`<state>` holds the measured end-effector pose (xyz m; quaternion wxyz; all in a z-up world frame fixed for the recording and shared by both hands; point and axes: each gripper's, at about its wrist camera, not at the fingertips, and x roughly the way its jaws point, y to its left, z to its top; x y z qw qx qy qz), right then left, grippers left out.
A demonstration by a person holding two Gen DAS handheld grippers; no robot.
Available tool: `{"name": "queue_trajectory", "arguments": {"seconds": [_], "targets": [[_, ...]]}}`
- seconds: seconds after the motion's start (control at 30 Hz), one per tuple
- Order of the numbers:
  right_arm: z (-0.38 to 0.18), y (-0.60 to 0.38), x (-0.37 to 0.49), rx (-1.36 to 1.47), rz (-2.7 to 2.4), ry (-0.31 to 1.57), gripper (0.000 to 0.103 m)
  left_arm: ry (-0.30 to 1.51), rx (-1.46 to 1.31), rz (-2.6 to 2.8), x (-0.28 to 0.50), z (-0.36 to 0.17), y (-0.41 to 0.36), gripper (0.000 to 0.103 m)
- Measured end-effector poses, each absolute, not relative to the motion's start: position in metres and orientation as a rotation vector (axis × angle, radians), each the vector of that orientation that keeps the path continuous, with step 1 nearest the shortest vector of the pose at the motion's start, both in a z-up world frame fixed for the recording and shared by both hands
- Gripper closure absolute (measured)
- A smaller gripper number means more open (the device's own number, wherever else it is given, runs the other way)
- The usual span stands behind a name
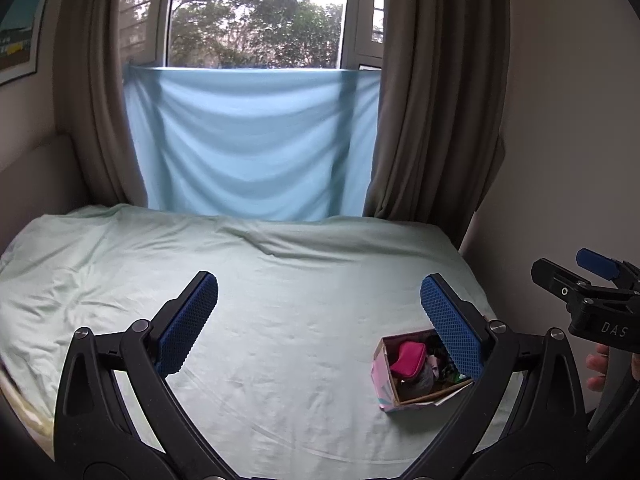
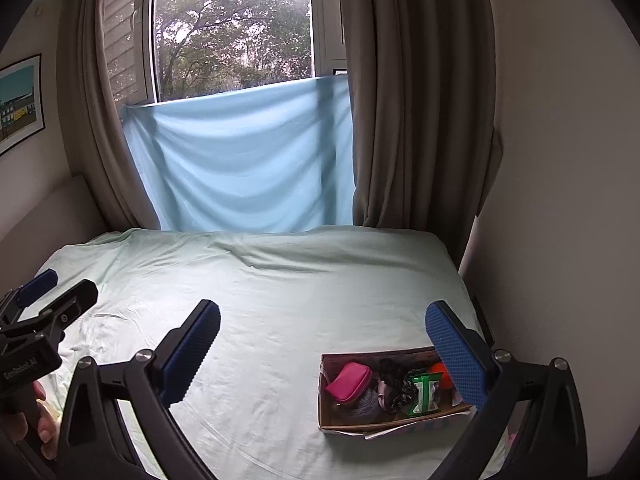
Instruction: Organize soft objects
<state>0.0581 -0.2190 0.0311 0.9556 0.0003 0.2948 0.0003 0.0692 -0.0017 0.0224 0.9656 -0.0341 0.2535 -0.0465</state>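
A cardboard box (image 2: 340,426) sits on the bed near its right front corner. It holds a pink pouch (image 2: 349,382), a grey soft item (image 2: 364,406), dark patterned fabric (image 2: 394,372), a green packet (image 2: 424,394) and something orange (image 2: 439,372). The box (image 1: 385,380) and pink pouch (image 1: 408,359) also show in the left wrist view. My left gripper (image 1: 319,298) is open and empty above the bed, left of the box. My right gripper (image 2: 323,326) is open and empty above the bed, its right finger (image 2: 456,356) in front of the box's right end.
The bed has a pale green sheet (image 2: 280,300). A light blue cloth (image 2: 240,160) hangs across the window between brown curtains (image 2: 416,100). A wall (image 2: 560,200) runs close along the bed's right side. A headboard (image 2: 44,216) stands at the left.
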Motion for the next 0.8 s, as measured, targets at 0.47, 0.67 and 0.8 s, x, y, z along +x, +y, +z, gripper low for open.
{"name": "queue_trajectory", "arguments": {"seconds": [0.47, 0.67, 0.8], "targets": [[0.0322, -0.2228, 0.0542, -0.001, -0.026, 0.588, 0.001, 0.502, -0.064, -0.108, 0.0664, 0.0213, -0.0066, 0.002], [0.0318, -0.2233, 0.0546, -0.004, -0.022, 0.588, 0.001, 0.494, -0.069, -0.103, 0.0650, 0.0207, -0.0069, 0.002], [0.0320, -0.2232, 0.0550, -0.006, -0.022, 0.587, 0.001, 0.492, -0.059, -0.099, 0.0655, 0.0197, -0.0111, 0.002]]}}
